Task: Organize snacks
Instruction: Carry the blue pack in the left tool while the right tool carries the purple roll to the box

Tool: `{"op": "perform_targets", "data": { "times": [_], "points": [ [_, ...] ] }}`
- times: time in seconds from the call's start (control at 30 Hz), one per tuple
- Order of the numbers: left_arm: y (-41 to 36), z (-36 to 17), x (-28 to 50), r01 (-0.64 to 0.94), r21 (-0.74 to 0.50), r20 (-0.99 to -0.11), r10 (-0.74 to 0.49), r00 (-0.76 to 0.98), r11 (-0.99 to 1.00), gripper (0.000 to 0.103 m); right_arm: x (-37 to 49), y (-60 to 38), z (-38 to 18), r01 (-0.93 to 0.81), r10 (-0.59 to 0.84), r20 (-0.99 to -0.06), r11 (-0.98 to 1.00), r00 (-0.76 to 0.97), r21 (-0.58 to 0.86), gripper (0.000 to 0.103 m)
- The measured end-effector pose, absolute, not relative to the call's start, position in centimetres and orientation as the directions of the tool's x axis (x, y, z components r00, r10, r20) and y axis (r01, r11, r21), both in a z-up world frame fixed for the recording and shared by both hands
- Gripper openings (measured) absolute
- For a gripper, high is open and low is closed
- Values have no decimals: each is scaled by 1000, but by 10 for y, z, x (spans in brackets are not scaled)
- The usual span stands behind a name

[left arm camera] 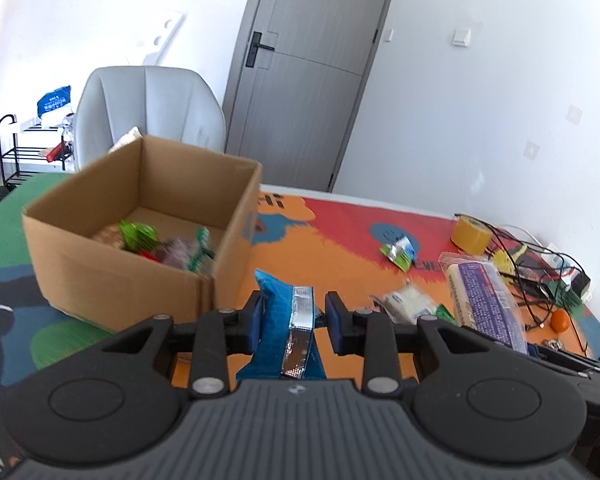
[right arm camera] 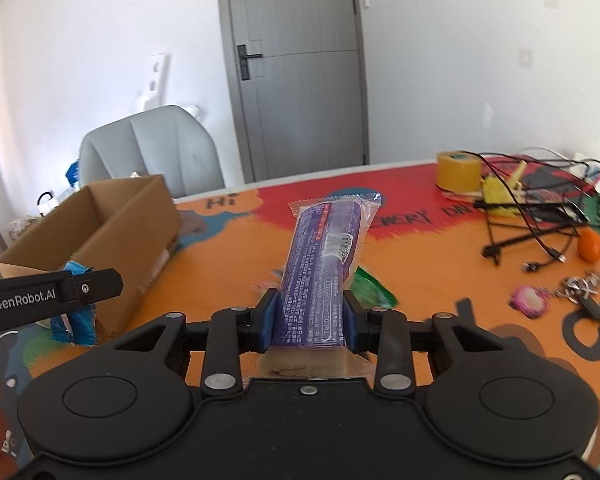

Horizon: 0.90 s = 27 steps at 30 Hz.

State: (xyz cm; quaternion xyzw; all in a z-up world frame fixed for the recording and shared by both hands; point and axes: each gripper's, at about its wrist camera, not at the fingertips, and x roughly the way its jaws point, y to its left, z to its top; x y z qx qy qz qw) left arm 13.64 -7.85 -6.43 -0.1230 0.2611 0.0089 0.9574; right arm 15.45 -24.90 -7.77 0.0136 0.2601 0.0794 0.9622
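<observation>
My left gripper (left arm camera: 296, 318) is shut on a blue snack packet (left arm camera: 278, 312) with a silver seam, held up just right of the open cardboard box (left arm camera: 112, 280). Several snacks (left arm camera: 140, 236) lie inside the box. In the right wrist view one left finger (right arm camera: 96, 284) shows at the left edge, with the blue packet (right arm camera: 78, 320) hanging beside the box (right arm camera: 112, 232). My right gripper (right arm camera: 310, 320) is shut on a long purple-wrapped snack pack (right arm camera: 324, 248), lifted off the mat and pointing away from me. The left wrist view shows this pack (left arm camera: 484, 300) on its right.
A green-and-white packet (left arm camera: 398, 250), a white packet (left arm camera: 408, 304) and a green packet (right arm camera: 370, 292) lie on the colourful mat. At the right are a yellow tape roll (right arm camera: 458, 172), tangled cables (right arm camera: 540, 232), an orange fruit (right arm camera: 590, 244) and keys (right arm camera: 530, 300). A grey chair (left arm camera: 152, 108) stands behind the box.
</observation>
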Motion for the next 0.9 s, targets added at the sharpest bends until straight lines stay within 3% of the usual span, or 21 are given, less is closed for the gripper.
{"op": "perform_targets", "data": {
  "times": [0.9],
  "points": [
    [21,-2,153,-163,-280,-381,47,923,946,31,193,-160,-30,-307,328,-411,944,851,118,34]
  ]
}}
